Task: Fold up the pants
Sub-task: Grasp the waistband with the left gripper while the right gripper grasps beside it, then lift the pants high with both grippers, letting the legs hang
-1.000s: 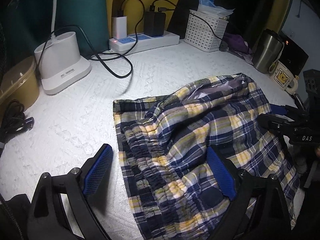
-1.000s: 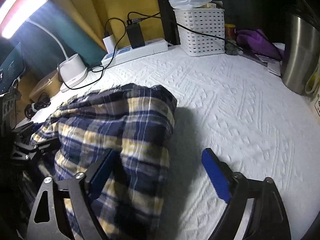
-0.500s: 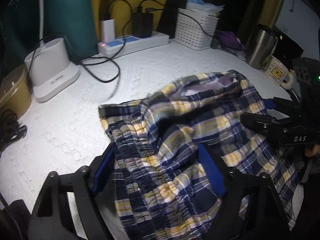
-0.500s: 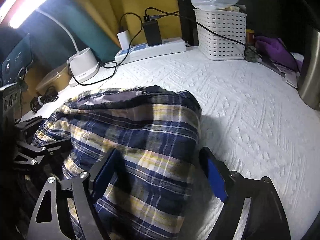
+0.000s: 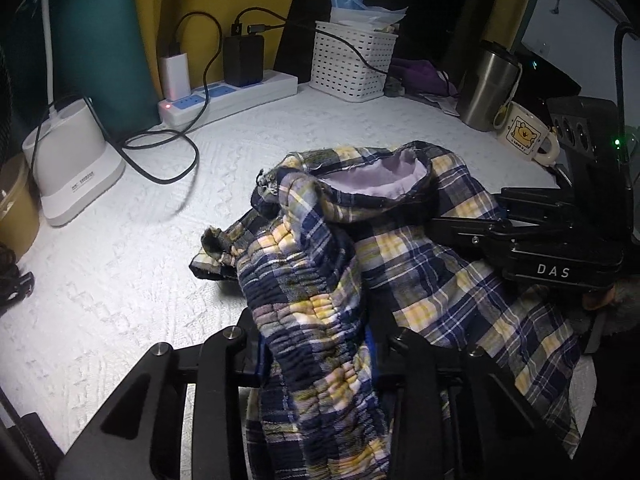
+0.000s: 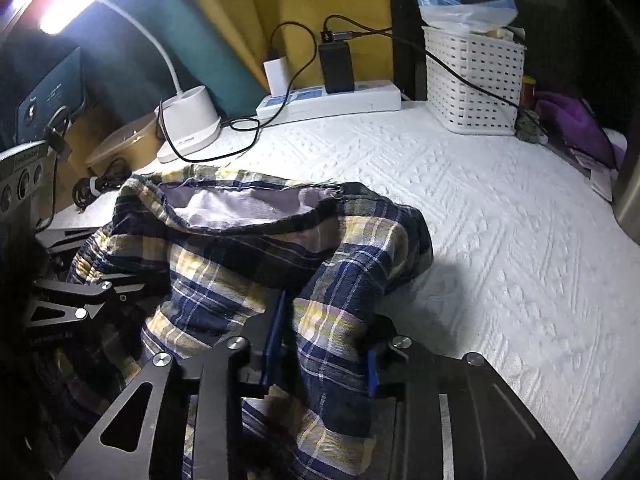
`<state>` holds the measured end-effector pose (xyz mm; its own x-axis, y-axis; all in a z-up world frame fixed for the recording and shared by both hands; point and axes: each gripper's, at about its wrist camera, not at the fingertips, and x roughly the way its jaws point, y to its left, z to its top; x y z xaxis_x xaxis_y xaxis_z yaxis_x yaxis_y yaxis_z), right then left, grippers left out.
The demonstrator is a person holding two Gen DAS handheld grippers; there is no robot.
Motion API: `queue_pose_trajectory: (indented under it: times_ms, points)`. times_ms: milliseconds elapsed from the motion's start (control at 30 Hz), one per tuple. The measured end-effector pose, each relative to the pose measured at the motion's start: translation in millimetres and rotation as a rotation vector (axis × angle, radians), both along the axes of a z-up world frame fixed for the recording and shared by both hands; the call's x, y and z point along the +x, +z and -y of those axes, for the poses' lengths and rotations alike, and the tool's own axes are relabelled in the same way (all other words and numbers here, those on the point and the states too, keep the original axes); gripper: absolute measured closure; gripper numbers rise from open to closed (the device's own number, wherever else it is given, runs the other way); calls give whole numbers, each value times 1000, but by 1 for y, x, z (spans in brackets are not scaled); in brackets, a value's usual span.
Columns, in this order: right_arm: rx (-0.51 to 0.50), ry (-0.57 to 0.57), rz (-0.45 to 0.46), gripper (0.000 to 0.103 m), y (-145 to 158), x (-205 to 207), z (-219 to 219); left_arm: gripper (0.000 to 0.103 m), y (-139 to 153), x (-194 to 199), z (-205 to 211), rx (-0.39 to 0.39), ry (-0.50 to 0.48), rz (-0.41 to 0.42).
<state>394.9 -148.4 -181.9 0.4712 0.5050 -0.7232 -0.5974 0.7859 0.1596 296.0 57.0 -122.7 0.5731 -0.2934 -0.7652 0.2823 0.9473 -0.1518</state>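
Note:
The plaid pants (image 5: 400, 256) are navy, yellow and white, bunched in a heap on the white textured cloth (image 5: 120, 264). My left gripper (image 5: 316, 356) is shut on the elastic waistband and holds it raised off the cloth. My right gripper (image 6: 324, 344) is shut on a fold of the plaid pants (image 6: 248, 264) at the other end. The pale lining (image 6: 240, 204) shows through an opening at the top of the heap. The right gripper also shows in the left wrist view (image 5: 532, 240), against the fabric. The pads of both grippers are mostly hidden by cloth.
A white lamp base (image 5: 68, 164) and a black cable loop (image 5: 168, 160) sit at the back left. A power strip (image 5: 228, 96) with chargers and a white basket (image 5: 352, 64) line the back. A steel tumbler (image 5: 488, 84) and a mug (image 5: 524, 136) stand at the right.
Both grippers closed from open onto the pants. The fabric has been gathered and lifted into a taller heap, and the waistband has left the cloth.

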Motion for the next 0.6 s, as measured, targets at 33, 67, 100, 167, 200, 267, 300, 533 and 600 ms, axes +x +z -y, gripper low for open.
queue_pose_trajectory:
  times_ms: [33,67,100,167,200,267,300,533,600]
  points:
    - [-3,1,6,75,1,0,0,70,1,0,1,5,0,2]
    - [-5,1,10,77,2,-1,-1,71,1,-1,1,12,-1,4]
    - [-5,1,13,77,1,-1,-1,71,2,-1,2,19,-3,8]
    - [-10,-3,23,77,0,-2,0,71,6,-3,4,31,-5,17]
    - [-12,-3,29,77,0,-3,0,71,7,-4,4,33,-5,20]
    - [-10,-6,39,77,0,-5,1,71,10,-5,5,35,-5,26]
    - [-8,-7,44,77,0,-6,1,72,11,-6,5,36,-6,29]
    - [12,-7,89,80,6,-17,8,73,24,-14,11,67,-2,52]
    - [13,-5,103,83,8,-22,10,73,30,-16,12,67,-3,64]
